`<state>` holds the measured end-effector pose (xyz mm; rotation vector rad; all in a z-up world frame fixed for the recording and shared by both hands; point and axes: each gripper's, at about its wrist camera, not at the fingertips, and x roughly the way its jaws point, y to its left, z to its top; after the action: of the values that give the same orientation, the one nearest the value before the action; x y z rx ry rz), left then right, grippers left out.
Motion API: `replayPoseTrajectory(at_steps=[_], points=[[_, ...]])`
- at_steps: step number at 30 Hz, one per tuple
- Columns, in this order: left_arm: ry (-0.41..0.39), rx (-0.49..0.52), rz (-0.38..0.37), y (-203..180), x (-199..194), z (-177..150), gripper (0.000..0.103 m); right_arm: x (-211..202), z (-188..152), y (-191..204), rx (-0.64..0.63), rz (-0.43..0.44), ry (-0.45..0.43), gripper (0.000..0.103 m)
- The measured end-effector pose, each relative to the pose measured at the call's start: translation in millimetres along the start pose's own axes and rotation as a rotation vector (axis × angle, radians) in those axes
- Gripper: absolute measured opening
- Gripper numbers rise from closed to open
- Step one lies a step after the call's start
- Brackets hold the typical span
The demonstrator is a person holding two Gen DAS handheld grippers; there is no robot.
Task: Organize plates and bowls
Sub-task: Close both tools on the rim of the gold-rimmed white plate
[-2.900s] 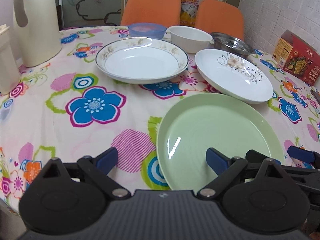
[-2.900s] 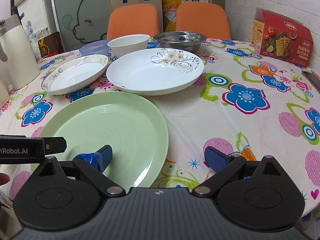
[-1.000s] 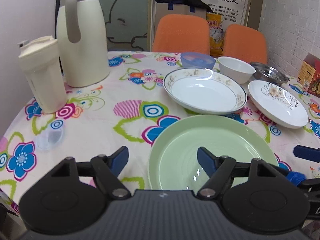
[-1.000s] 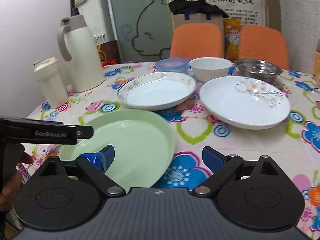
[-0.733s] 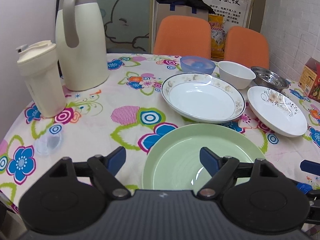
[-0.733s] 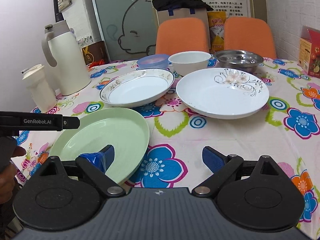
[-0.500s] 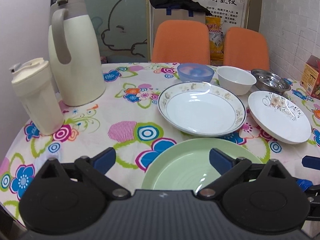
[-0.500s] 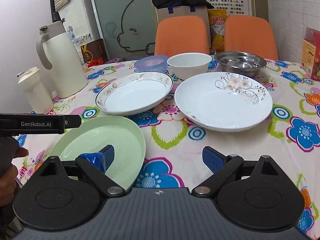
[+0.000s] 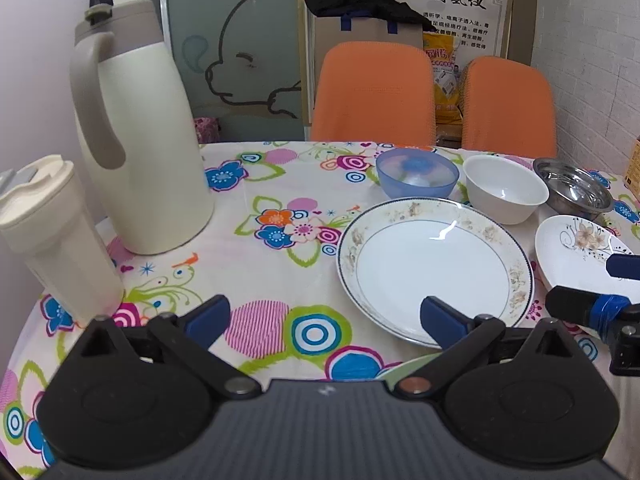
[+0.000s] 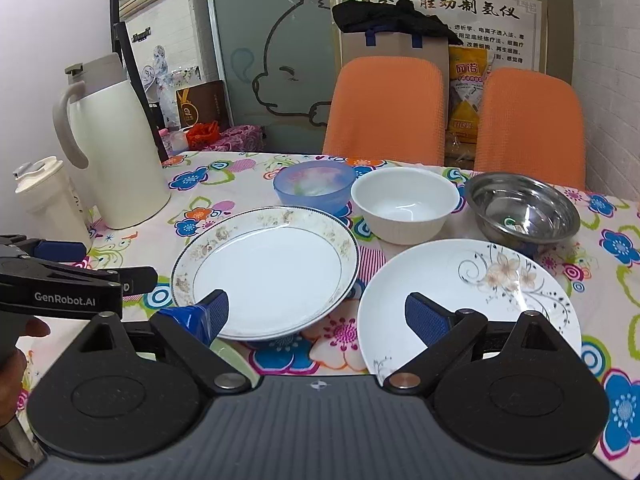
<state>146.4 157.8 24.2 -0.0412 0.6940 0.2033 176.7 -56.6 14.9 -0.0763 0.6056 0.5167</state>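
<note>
Both grippers hang spread wide, holding nothing: the left gripper (image 9: pixel 326 316) and, beside it, the right gripper (image 10: pixel 316 312). A green plate (image 9: pixel 404 368) peeks out just beneath their fingers. Ahead lie a rimmed plate (image 10: pixel 272 276) and a flowered plate (image 10: pixel 472 300); beyond them, three bowls (image 10: pixel 404 204) in a row.

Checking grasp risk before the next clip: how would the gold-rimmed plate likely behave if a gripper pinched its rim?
The gold-rimmed plate looks glazed and glossy, so probably slippery. It seems ceramic: likely stiff, fairly heavy, chippable. Its broad, shallow form should slide rather than tip.
</note>
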Motion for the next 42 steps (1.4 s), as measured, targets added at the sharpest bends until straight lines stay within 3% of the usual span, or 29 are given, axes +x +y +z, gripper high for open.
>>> replayPoseTrajectory(at_steps=[8, 20, 28, 34, 42], points=[[0.061, -0.072, -0.085, 8, 33, 23, 0.1, 44, 24, -8, -0.076, 0.001, 0.037, 0.083], [0.09, -0.08, -0.044, 18, 57, 37, 0.101, 108, 26, 6, -0.133, 0.07, 0.194, 0.084], [0.136, -0.102, -0.081, 21, 70, 33, 0.101, 105, 26, 13, -0.051, 0.071, 0.193, 0.084], [0.151, -0.083, -0.092, 6, 78, 34, 0.101, 107, 16, 20, -0.142, 0.047, 0.194, 0.084], [0.176, -0.036, -0.079, -11, 93, 31, 0.1, 100, 6, 17, -0.173, 0.068, 0.112, 0.085]])
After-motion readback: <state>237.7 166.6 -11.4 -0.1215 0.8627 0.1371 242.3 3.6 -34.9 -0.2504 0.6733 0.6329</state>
